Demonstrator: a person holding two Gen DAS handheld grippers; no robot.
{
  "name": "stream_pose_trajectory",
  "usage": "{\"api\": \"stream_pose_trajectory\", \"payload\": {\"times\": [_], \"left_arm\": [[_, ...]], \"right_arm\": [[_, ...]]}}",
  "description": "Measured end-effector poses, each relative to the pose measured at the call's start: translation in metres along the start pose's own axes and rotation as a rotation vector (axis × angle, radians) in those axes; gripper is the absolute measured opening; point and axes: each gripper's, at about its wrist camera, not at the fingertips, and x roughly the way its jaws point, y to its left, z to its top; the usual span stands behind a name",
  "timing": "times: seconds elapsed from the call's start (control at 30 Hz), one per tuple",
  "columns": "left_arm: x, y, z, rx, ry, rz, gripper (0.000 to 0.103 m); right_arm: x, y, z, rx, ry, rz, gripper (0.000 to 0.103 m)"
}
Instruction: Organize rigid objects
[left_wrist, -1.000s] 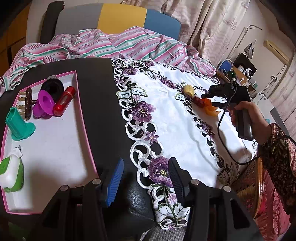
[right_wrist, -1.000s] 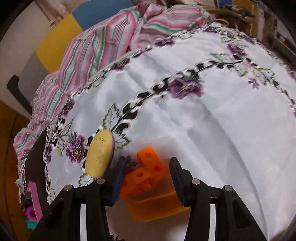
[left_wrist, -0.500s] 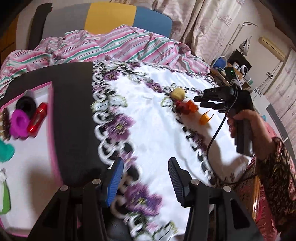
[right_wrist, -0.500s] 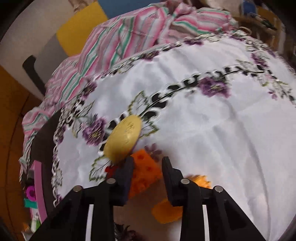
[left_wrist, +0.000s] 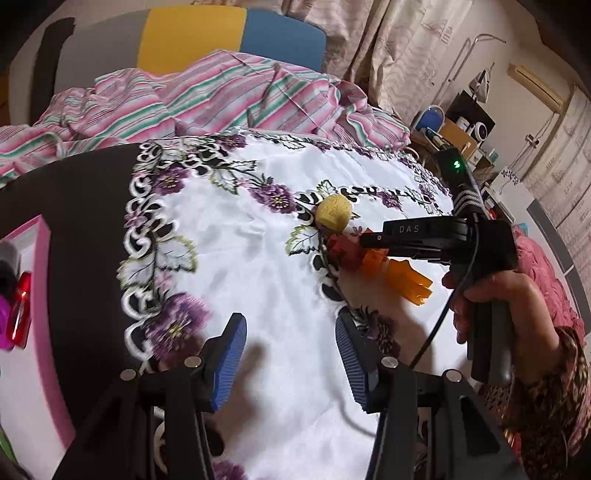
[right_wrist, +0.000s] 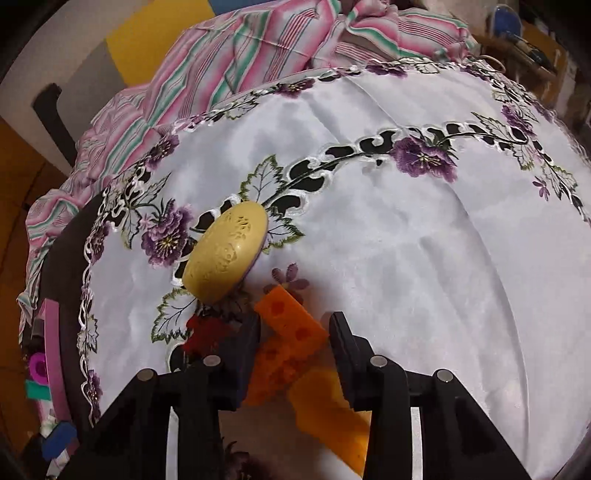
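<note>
An orange block with holes (right_wrist: 291, 332) lies on the white embroidered cloth (right_wrist: 406, 229) between the fingers of my right gripper (right_wrist: 293, 332), whose jaws stand open around it. A yellow oval piece (right_wrist: 229, 251) lies just beyond, a red piece (right_wrist: 207, 328) to its left, and a translucent orange piece (right_wrist: 332, 410) under the gripper. In the left wrist view the same cluster (left_wrist: 373, 258) sits under the right gripper (left_wrist: 369, 240). My left gripper (left_wrist: 290, 354) is open and empty above the cloth.
A pink-rimmed white tray (left_wrist: 40, 295) with a red bottle (left_wrist: 20, 310) and other small items lies at the left on the black tabletop (left_wrist: 81, 206). Striped pink bedding (left_wrist: 207, 96) lies behind the table. Shelves and clutter stand at the far right.
My left gripper has swung right, away from the tray and over the cloth. My right gripper has moved onto the orange block, narrowed, then opened wider around it.
</note>
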Motion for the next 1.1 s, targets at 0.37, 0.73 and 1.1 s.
{"api": "stream_pose_trajectory", "payload": {"times": [0.37,0.73,1.1], "left_arm": [[0.068,-0.043,0.04,0.092,0.08,-0.014,0.054],[0.124,-0.082,0.066,0.229,0.085,0.025,0.055],[0.128,-0.079,0.049,0.294,0.025,0.039,0.049]], "right_arm": [[-0.032,-0.052,0.009,0.231,-0.157,-0.03,0.02],[-0.035,-0.061,0.012,0.328,-0.195,0.013,0.046],[-0.032,-0.067,0.012,0.352,-0.183,0.035,0.046]]}}
